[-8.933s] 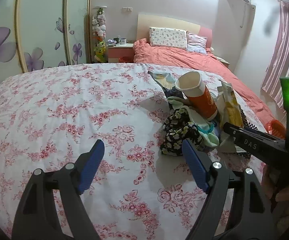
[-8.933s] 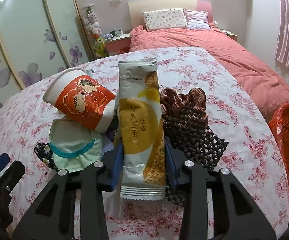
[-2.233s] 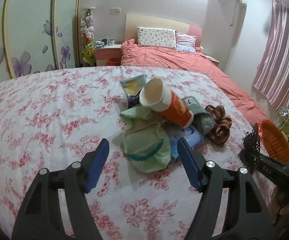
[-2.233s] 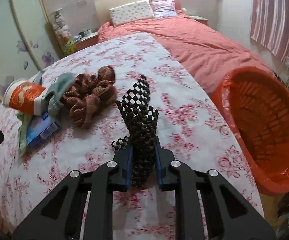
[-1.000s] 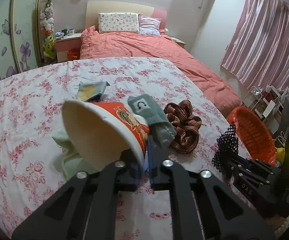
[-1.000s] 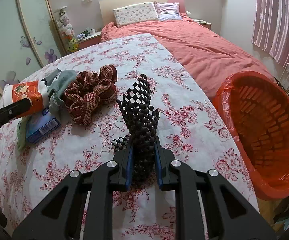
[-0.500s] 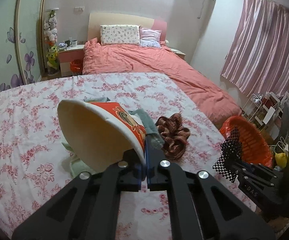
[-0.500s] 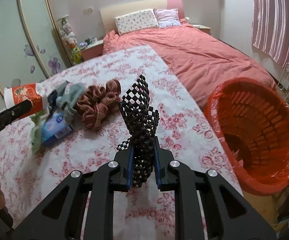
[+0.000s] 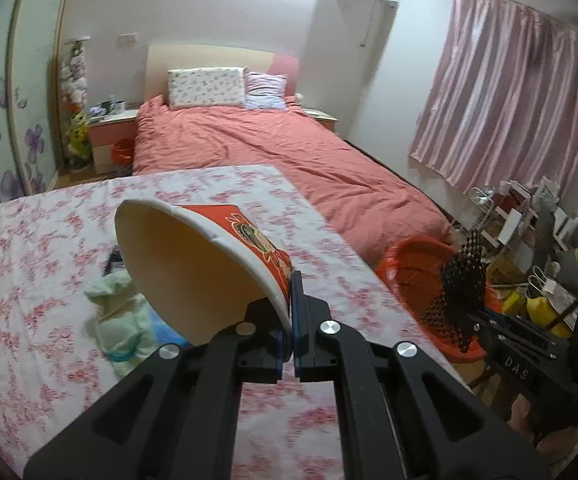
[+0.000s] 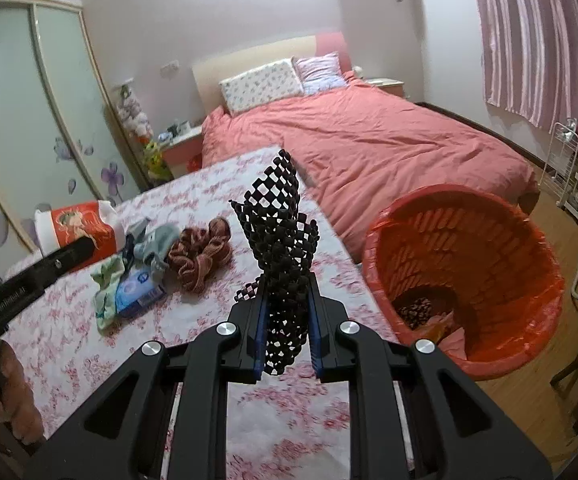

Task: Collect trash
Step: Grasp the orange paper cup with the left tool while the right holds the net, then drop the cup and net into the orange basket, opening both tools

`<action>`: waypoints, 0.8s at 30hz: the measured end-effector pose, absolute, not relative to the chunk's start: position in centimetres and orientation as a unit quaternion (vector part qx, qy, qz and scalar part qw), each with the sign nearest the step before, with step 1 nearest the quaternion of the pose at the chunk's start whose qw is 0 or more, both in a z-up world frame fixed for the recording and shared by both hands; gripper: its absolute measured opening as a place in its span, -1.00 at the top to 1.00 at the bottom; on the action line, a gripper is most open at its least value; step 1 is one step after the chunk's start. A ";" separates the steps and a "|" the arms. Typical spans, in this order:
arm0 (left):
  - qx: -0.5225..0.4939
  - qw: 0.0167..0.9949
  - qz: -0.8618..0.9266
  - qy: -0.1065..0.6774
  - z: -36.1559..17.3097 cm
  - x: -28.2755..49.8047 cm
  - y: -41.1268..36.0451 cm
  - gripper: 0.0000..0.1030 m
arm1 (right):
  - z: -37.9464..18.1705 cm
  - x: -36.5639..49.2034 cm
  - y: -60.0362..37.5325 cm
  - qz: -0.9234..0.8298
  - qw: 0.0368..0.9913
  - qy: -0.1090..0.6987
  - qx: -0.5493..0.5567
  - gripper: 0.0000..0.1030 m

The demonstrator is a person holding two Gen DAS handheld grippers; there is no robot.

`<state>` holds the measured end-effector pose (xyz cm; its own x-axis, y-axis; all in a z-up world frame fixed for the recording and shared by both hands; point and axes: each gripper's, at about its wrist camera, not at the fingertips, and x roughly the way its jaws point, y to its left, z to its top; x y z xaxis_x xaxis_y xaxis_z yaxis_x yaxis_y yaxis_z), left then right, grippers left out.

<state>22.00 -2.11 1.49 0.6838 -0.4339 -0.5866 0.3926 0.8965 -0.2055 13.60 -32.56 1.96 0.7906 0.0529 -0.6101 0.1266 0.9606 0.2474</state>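
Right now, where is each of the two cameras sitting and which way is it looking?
Left wrist: behind the left gripper, looking along its fingers over the floral table toward the bed; the fingers pinch the paper cup wall.
Right wrist: behind the right gripper, facing the same bed; its fingers clamp the black mesh piece, a hand at the lower left.
Shared: cup, mesh, orange basket, bed, and each other's gripper.
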 end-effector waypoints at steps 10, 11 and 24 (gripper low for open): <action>-0.024 0.905 -0.285 0.315 2.7 19.8 -7.7 0.91 | 4.1 10.6 -36.3 -0.043 0.945 0.275 0.173 0.67; -0.023 0.903 -0.291 0.315 2.7 19.7 -8.3 0.91 | 4.2 10.5 -36.7 -0.047 0.945 0.272 0.175 0.66; -0.006 0.872 -0.365 0.327 1.3 18.6 -17.4 0.91 | 2.1 10.7 -41.8 -0.101 0.937 0.267 0.200 0.67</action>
